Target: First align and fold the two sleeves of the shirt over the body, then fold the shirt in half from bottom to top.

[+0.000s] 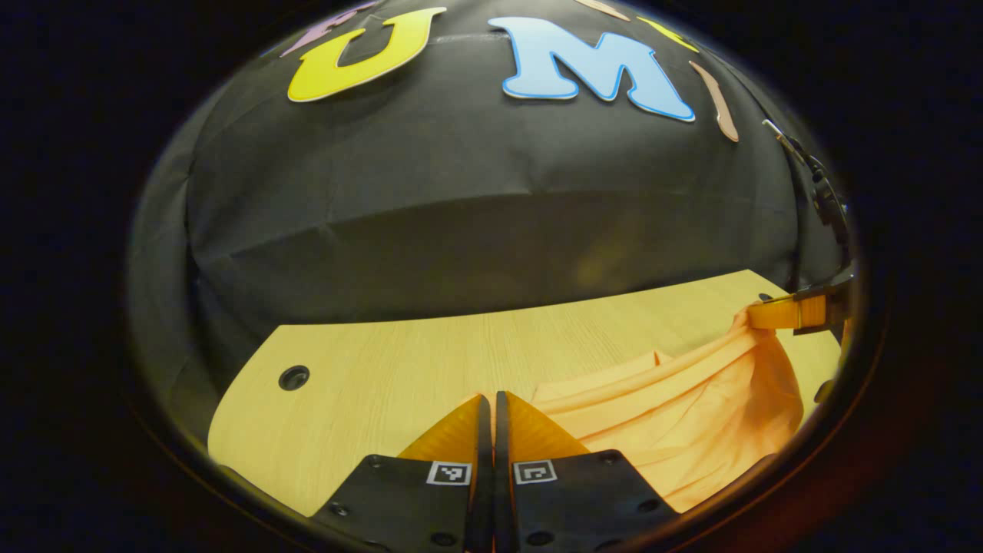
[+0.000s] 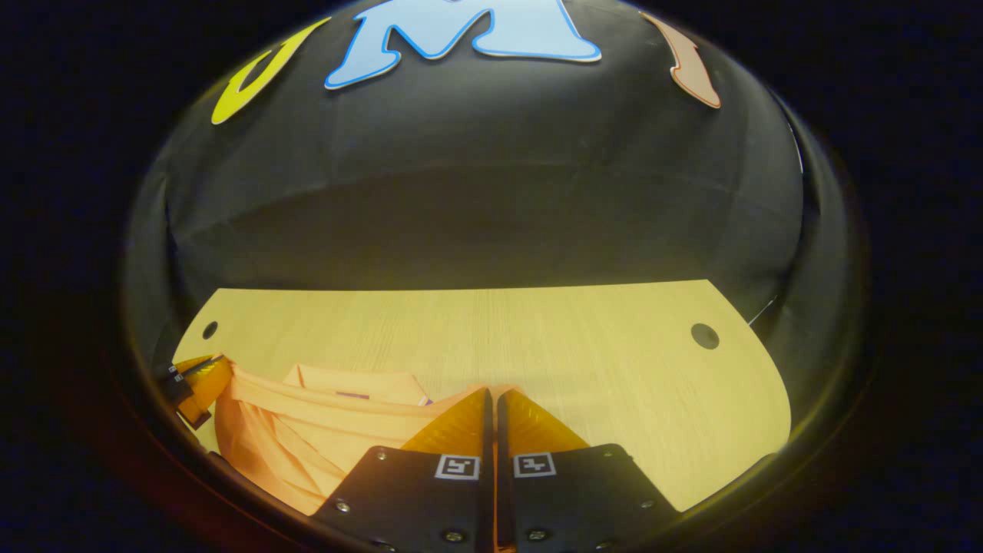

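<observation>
Thin, soft, light cloth: the shirt [image 1: 691, 415] sags in loose folds, slack between the two held points, so will drape and slide rather than keep any shape. Best taken by pinching hems or edges, as appears the case now.

Left gripper [image 1: 492, 399], bottom centre of the left gripper view: fingers pressed together, fabric apparently nipped between them, though the pinch itself is hard to make out. Right gripper [image 2: 492, 393], bottom centre of the right gripper view: likewise narrow, cloth edge running into its tips. Same gripper seen again at right edge of the left gripper view, clamped on a bunched corner.

Shirt lifted partly off the bench [image 1: 369, 361], lower right in the left gripper view, lower left in the right gripper view [image 2: 322, 430]. Long axis stretched roughly from one gripper to the other. Collar or neck opening seemingly toward the far wall; sleeves not distinguishable.
</observation>
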Demonstrator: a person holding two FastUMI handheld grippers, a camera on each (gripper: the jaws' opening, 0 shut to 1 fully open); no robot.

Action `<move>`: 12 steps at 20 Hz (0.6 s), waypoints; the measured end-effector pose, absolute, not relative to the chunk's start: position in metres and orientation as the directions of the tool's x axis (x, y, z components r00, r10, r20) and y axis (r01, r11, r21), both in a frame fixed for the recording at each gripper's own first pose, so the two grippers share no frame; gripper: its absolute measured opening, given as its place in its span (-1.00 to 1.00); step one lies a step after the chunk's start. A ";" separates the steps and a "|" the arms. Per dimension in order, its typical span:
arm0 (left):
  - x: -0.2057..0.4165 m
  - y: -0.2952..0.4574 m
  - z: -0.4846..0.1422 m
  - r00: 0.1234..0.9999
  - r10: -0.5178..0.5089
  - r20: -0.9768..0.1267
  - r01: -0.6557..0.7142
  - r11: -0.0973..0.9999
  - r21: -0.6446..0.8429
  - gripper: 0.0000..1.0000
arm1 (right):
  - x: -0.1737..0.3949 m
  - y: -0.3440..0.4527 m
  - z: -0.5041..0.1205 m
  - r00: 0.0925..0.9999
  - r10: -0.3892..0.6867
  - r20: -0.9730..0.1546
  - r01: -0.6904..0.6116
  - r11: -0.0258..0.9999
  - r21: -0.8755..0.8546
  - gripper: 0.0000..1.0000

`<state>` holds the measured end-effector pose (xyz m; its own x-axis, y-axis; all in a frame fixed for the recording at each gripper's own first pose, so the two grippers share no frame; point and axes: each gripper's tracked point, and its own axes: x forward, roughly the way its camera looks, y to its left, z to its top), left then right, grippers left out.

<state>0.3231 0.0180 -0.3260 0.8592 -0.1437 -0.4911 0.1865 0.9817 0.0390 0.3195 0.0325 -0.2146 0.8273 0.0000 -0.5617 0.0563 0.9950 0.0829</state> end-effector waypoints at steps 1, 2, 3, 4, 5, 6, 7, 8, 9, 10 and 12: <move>0.323 0.018 -0.331 0.857 -0.140 -0.496 0.184 0.982 0.041 -0.89 | 0.321 0.032 -0.218 0.825 -0.005 -0.566 0.057 0.996 0.075 -0.96; 0.324 0.019 -0.335 0.854 -0.139 -0.502 0.184 0.982 0.041 -0.89 | 0.323 0.032 -0.222 0.822 -0.007 -0.569 0.057 0.996 0.070 -0.96; 0.324 0.019 -0.340 0.851 -0.132 -0.509 0.180 0.983 0.046 -0.89 | 0.323 0.032 -0.226 0.818 -0.010 -0.574 0.059 0.996 0.065 -0.96; 0.324 0.020 -0.344 0.847 -0.128 -0.516 0.179 0.983 0.049 -0.89 | 0.324 0.032 -0.229 0.815 -0.014 -0.579 0.060 0.996 0.060 -0.94; 0.325 0.020 -0.347 0.844 -0.128 -0.521 0.178 0.983 0.048 -0.88 | 0.324 0.031 -0.231 0.812 -0.020 -0.583 0.062 0.997 0.052 -0.93; 0.325 0.019 -0.349 0.841 -0.131 -0.525 0.181 0.982 0.045 -0.88 | 0.324 0.032 -0.234 0.809 -0.024 -0.588 0.065 0.997 0.048 -0.93; 0.324 0.018 -0.349 0.840 -0.131 -0.526 0.181 0.982 0.045 -0.88 | 0.323 0.033 -0.235 0.807 -0.024 -0.590 0.063 0.997 0.046 -0.93; 0.324 0.018 -0.350 0.839 -0.129 -0.528 0.181 0.982 0.047 -0.88 | 0.323 0.034 -0.234 0.805 -0.024 -0.593 0.062 0.997 0.043 -0.93; 0.322 0.019 -0.350 0.839 -0.125 -0.530 0.179 0.982 0.052 -0.84 | 0.322 0.036 -0.235 0.803 -0.025 -0.595 0.060 0.997 0.038 -0.93; 0.321 0.019 -0.350 0.837 -0.121 -0.534 0.178 0.982 0.058 -0.79 | 0.321 0.037 -0.234 0.802 -0.025 -0.597 0.056 0.998 0.035 -0.87; 0.321 0.019 -0.349 0.833 -0.125 -0.539 0.182 0.982 0.055 -0.72 | 0.319 0.040 -0.232 0.803 -0.020 -0.595 0.046 0.999 0.028 -0.63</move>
